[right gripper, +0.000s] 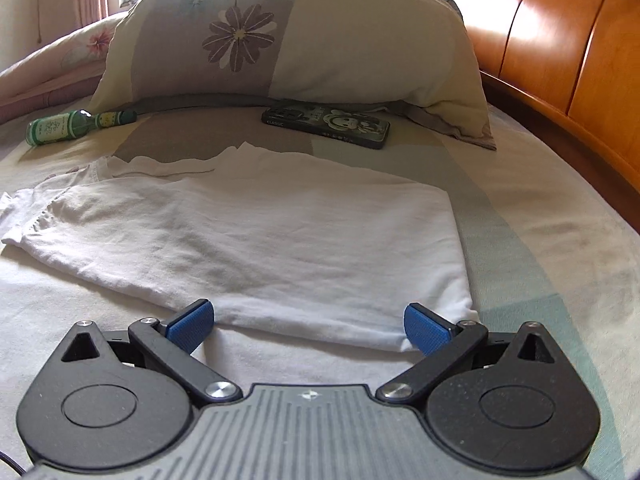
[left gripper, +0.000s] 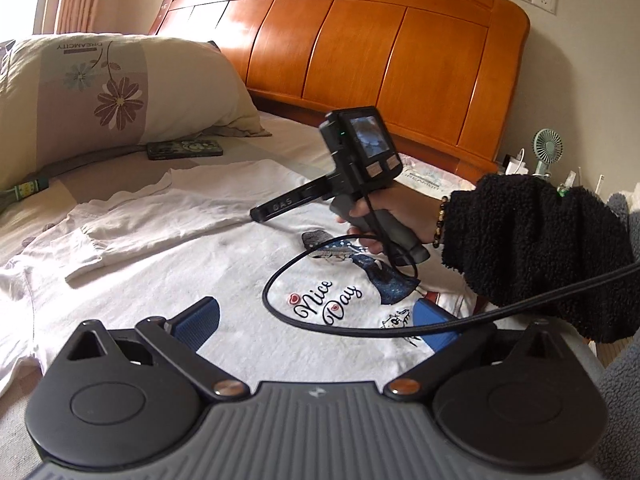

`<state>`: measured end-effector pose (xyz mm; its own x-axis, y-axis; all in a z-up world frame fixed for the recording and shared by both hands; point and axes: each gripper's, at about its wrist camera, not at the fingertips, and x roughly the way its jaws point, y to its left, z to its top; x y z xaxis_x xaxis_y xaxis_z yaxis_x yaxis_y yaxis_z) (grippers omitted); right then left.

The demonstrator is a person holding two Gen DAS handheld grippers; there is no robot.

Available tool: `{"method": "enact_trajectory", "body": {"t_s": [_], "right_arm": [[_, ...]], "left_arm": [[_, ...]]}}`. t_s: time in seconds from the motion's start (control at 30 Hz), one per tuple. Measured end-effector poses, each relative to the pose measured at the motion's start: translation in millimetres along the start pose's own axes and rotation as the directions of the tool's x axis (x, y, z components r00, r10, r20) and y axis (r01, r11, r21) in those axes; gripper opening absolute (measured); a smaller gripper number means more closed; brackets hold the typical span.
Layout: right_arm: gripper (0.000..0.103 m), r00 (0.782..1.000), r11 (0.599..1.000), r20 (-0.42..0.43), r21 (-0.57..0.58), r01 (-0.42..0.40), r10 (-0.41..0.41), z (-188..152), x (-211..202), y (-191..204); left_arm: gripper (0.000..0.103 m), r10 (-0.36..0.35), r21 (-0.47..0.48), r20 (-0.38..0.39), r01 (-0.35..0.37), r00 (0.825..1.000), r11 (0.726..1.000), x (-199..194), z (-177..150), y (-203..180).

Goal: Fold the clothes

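Your left gripper (left gripper: 316, 320) hangs with jaws spread wide, empty, over the printed front of the white T-shirt (left gripper: 224, 264), which lies flat on the bed (left gripper: 288, 136). Your right gripper (right gripper: 310, 322) also stands wide apart, gripping nothing, its blue pads (right gripper: 192, 322) level with the near edge of the shirt's folded-over panel. In the left view, your right hand (left gripper: 384, 220) holds that tool above the shirt. Beyond the shirt: phone (right gripper: 326, 122), small green bottle (right gripper: 60, 128), pillow (right gripper: 288, 40), wooden headboard (left gripper: 360, 48).
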<state>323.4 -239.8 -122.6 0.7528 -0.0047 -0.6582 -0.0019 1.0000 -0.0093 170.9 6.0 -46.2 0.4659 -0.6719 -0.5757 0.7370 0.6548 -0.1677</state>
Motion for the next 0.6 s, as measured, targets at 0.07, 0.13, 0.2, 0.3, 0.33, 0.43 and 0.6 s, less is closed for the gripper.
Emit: {"method": "enact_trajectory", "body": {"t_s": [0.07, 0.13, 0.2, 0.3, 0.33, 0.43, 0.6], "right_arm": [[0.103, 0.998, 0.999, 0.057, 0.043, 0.001, -0.003, -4, -12, -7], [0.103, 0.994, 0.997, 0.108, 0.073, -0.007, -0.001, -6, -20, -13], [0.103, 0.988, 0.995, 0.152, 0.093, -0.021, 0.007, -7, -25, -20], [0.103, 0.982, 0.989, 0.173, 0.109, -0.097, 0.077, -3, -24, -26], [0.103, 0.979, 0.986, 0.176, 0.112, -0.128, 0.107, -2, -24, -28], [0.103, 0.959, 0.965, 0.174, 0.102, -0.243, 0.223, 4, -22, -28], [0.103, 0.929, 0.926, 0.154, 0.122, -0.357, 0.337, -6, -29, -34]], "left_arm": [[0.102, 0.029, -0.024, -0.047, -0.031, 0.998, 0.999, 5, -3, -2], [0.102, 0.05, -0.038, -0.114, -0.054, 0.992, 0.998, 9, -9, -7], [0.102, 0.088, -0.022, -0.203, -0.094, 0.975, 0.995, 13, -17, -16], [0.102, 0.176, 0.017, -0.341, -0.181, 0.923, 0.983, 19, -28, -26], [0.102, 0.199, 0.025, -0.377, -0.206, 0.904, 0.978, 19, -31, -28], [0.102, 0.252, 0.056, -0.44, -0.254, 0.862, 0.966, 16, -30, -29], [0.102, 0.355, 0.076, -0.404, -0.356, 0.843, 0.931, 22, 7, 1]]}}
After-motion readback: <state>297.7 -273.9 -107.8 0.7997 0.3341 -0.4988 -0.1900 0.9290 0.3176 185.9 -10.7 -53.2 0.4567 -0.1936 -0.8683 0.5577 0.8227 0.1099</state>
